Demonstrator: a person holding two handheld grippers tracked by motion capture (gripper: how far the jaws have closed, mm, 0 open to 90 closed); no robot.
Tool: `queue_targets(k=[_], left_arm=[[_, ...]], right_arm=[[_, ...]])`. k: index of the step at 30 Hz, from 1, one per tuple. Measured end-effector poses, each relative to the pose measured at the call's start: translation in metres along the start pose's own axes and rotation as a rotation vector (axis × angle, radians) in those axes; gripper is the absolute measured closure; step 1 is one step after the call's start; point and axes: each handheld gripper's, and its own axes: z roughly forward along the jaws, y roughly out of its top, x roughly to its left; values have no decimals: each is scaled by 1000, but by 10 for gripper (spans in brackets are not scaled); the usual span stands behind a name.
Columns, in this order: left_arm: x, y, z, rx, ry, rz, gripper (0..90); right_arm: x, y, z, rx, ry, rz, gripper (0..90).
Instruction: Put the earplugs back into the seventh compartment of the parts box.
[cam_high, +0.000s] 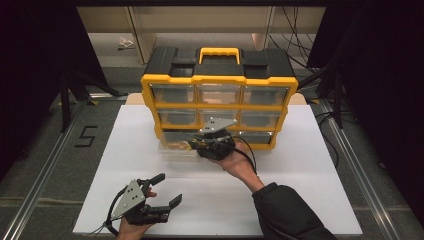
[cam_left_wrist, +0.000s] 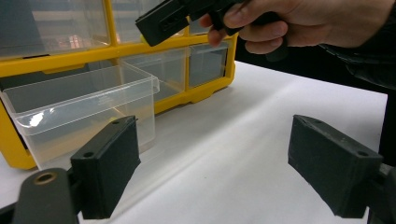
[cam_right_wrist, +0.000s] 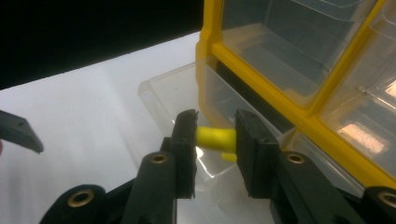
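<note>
Clear plastic drawer (cam_high: 176, 145) stands pulled out of the bottom-left slot of the yellow-framed organiser (cam_high: 218, 102), on the white counter (cam_high: 300, 165).

High view: right claw (cam_high: 196, 144) sits at the drawer's near right corner; left claw (cam_high: 167, 190) rests low at the near left of the counter, well apart from the organiser, spread wide with nothing in it. A "5" (cam_high: 86, 136) is marked on the floor at left; no brand readable on the organiser.

Left gripper view: drawer (cam_left_wrist: 79, 109) looks empty from here; right claw (cam_left_wrist: 161, 21) above it.

Right gripper view: right claw (cam_right_wrist: 215, 140) clamped on a small yellow piece (cam_right_wrist: 214, 138) over the open drawer (cam_right_wrist: 177, 93).

Judgement: yellow piece is either going into the drawer or coming out. If going in, next move calls for lowering it inside the walls, then releasing.
</note>
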Motion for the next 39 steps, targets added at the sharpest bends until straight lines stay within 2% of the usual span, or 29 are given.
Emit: queue_targets(k=[16, 33, 36, 38, 39], left_arm=[[0, 0, 0, -1, -1, 1, 163], [0, 0, 0, 0, -2, -2, 163], [0, 0, 0, 1, -2, -3, 163], [0, 0, 0, 1, -3, -3, 163], [0, 0, 0, 1, -3, -3, 163]], right_arm=[[-2, 10, 17, 4, -7, 17, 702], [-6, 12, 28, 28, -22, 24, 689], [-6, 12, 31, 34, -20, 29, 652], [-7, 11, 33, 45, -14, 50, 540], [-7, 11, 33, 45, -14, 50, 540]])
